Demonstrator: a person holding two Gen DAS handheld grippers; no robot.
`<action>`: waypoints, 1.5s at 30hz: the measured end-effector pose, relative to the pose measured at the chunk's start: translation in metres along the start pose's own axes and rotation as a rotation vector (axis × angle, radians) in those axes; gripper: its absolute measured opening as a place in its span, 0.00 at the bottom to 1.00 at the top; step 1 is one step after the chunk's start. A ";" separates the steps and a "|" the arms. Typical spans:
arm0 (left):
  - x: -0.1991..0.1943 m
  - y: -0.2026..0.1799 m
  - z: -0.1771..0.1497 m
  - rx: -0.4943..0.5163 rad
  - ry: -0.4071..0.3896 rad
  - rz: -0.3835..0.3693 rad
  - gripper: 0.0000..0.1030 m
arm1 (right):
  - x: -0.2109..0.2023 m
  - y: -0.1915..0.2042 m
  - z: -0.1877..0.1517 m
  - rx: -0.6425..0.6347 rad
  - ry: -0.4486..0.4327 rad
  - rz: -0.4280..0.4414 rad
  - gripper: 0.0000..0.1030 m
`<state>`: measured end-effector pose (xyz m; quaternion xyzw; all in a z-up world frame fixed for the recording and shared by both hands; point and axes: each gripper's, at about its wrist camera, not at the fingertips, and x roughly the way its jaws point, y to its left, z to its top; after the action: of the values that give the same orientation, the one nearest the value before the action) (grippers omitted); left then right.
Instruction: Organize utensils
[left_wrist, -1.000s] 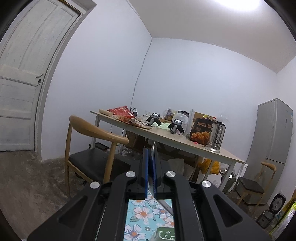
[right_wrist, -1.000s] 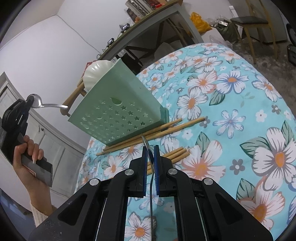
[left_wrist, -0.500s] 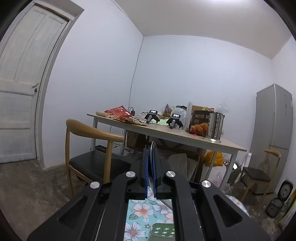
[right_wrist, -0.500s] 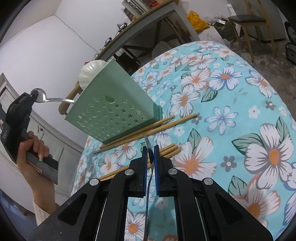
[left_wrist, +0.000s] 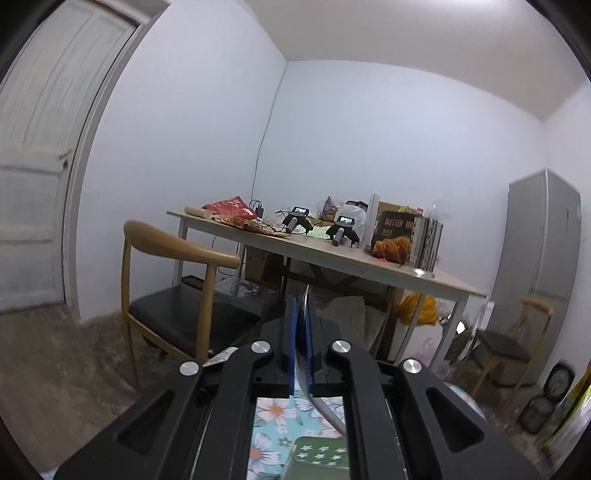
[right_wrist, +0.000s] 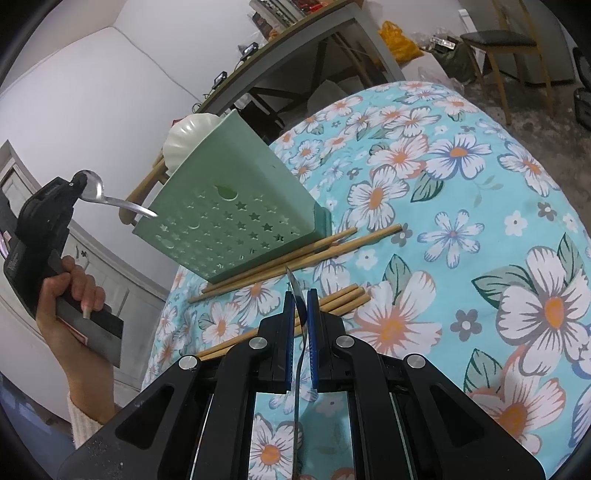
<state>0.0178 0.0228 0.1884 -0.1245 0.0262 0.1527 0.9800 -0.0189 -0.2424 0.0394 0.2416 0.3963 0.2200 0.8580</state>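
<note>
Left gripper clamps spoon by the bowl; right gripper pinches a second utensil, type unclear. Thin, stiff, slick steel; grip mid-handle, near holder.

Left gripper points level, jaws closed on thin metal utensil; blade-like edge stands between blue pads, handle runs back and down under gripper body. Type of utensil not determinable. Below gripper: floral tablecloth, green star-perforated holder. Beyond: wooden chair with black seat, long cluttered table bearing boxed pastry, metal canister. White door at left, grey refrigerator at right.
</note>
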 end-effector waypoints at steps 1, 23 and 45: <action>0.000 0.001 0.001 -0.015 -0.004 0.002 0.03 | 0.000 0.000 0.000 -0.001 0.001 -0.001 0.07; 0.032 -0.020 -0.028 0.016 0.125 -0.063 0.05 | -0.008 -0.007 0.001 -0.010 -0.008 0.001 0.07; -0.007 -0.047 -0.032 0.156 0.074 -0.198 0.24 | -0.003 -0.007 0.000 -0.018 -0.003 -0.021 0.07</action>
<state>0.0254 -0.0302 0.1686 -0.0557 0.0618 0.0483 0.9954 -0.0196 -0.2500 0.0370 0.2299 0.3956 0.2141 0.8630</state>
